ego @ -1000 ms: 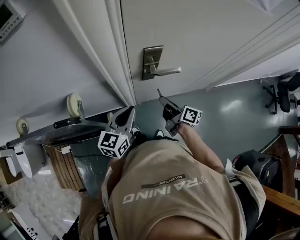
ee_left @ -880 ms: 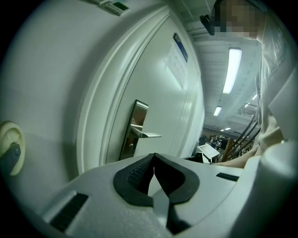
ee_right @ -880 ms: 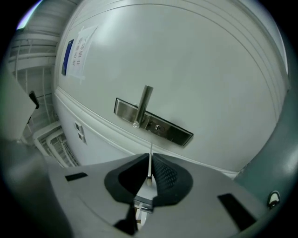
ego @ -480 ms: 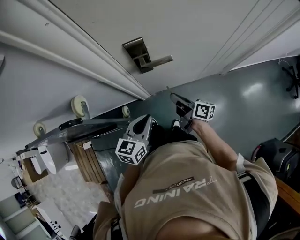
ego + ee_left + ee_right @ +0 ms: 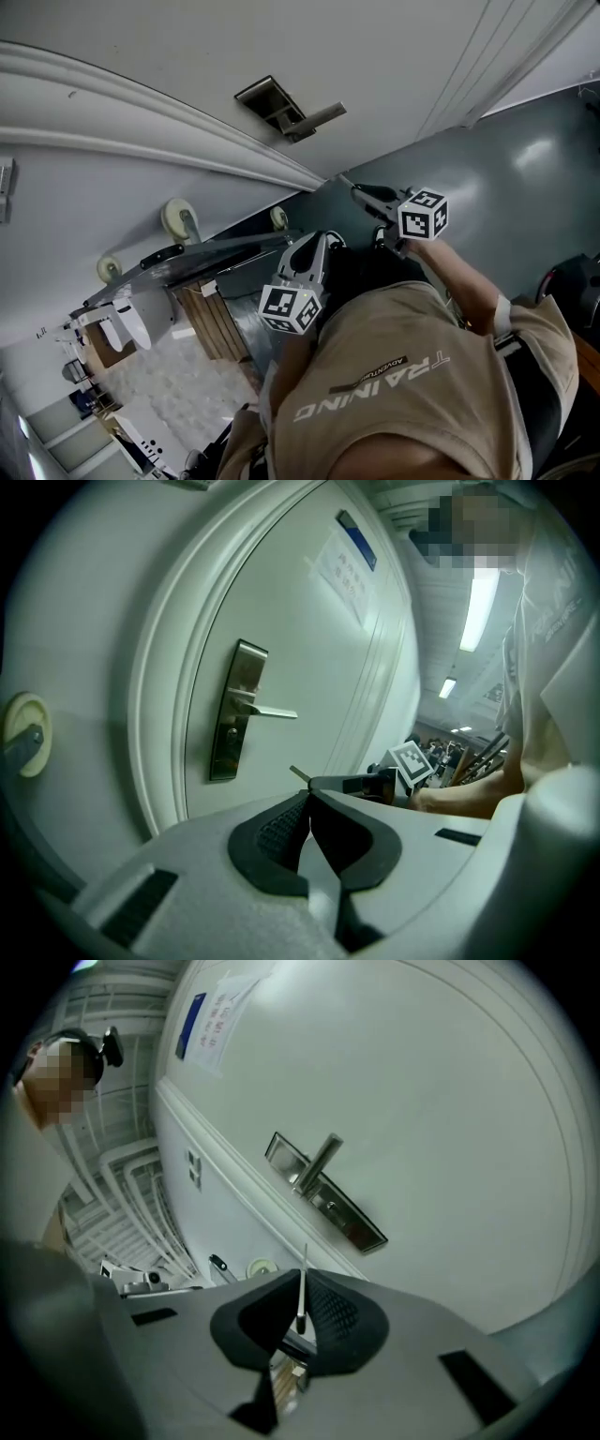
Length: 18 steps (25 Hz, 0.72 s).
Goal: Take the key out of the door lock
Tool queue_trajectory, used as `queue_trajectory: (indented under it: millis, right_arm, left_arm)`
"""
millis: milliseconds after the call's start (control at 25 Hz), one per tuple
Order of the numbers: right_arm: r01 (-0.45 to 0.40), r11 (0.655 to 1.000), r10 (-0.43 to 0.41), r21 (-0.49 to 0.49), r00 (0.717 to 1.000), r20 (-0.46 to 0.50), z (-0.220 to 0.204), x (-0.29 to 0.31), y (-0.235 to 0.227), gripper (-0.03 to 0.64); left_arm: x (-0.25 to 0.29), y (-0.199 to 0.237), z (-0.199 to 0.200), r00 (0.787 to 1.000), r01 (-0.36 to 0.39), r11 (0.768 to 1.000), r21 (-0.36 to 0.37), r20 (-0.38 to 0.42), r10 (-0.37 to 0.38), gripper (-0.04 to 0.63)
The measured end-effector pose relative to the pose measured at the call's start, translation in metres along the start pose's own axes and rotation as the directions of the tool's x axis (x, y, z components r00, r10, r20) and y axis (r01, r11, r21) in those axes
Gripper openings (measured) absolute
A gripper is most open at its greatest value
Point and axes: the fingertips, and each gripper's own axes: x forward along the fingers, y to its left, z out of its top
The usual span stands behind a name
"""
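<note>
The main danger now is that you drop the key point(image 5: 302, 1283). Your right hand-held gripper point(image 5: 300, 1314) pinches this thin piece of metal edge-on, and its slim end stands out past the pads. A small knock against the door point(image 5: 450, 1101), or a little less squeeze, can let it slide out and fall to the floor point(image 5: 487, 178). I judge also that a quick swing of the arm can turn the key between the pads.

The key is already out of the lock. It is near the lock plate point(image 5: 328, 1194) and the lever handle point(image 5: 319, 116), but apart from both. The jaws of the right hand-held gripper are closed tight on the key. Your left hand-held gripper point(image 5: 309, 819) has its jaws together with nothing between them, and it touches nothing.
</note>
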Motion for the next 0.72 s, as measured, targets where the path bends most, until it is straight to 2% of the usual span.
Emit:
queue_trajectory:
  millis: [160,360,520,720]
  right_arm:
    - [0.013,0.990,-0.017,-0.141,0.999,-0.032,0.002,0.002,0.012,0.028]
    - [0.024,0.948,-0.053,-0.316,0.995,-0.081,0.002,0.008,0.032,0.028]
    - [0.055,0.914,-0.095,-0.402,0.992,-0.079,0.014,0.014,0.040,0.028]
    - [0.099,0.848,-0.133,-0.521,0.991,-0.029,0.033,0.024,0.067,0.028]
  left_arm:
    - [-0.003,-0.002,-0.001,1.000,0.015,1.000,0.003,0.001,-0.015,0.009]
    - [-0.004,0.006,0.002,0.998,0.062,0.998,-0.025,0.000,-0.062,0.009]
    - [-0.004,0.009,0.031,0.992,0.104,0.994,-0.017,0.070,-0.103,0.009]
    - [-0.025,0.015,0.065,0.974,0.119,0.993,-0.009,0.194,-0.115,0.009]
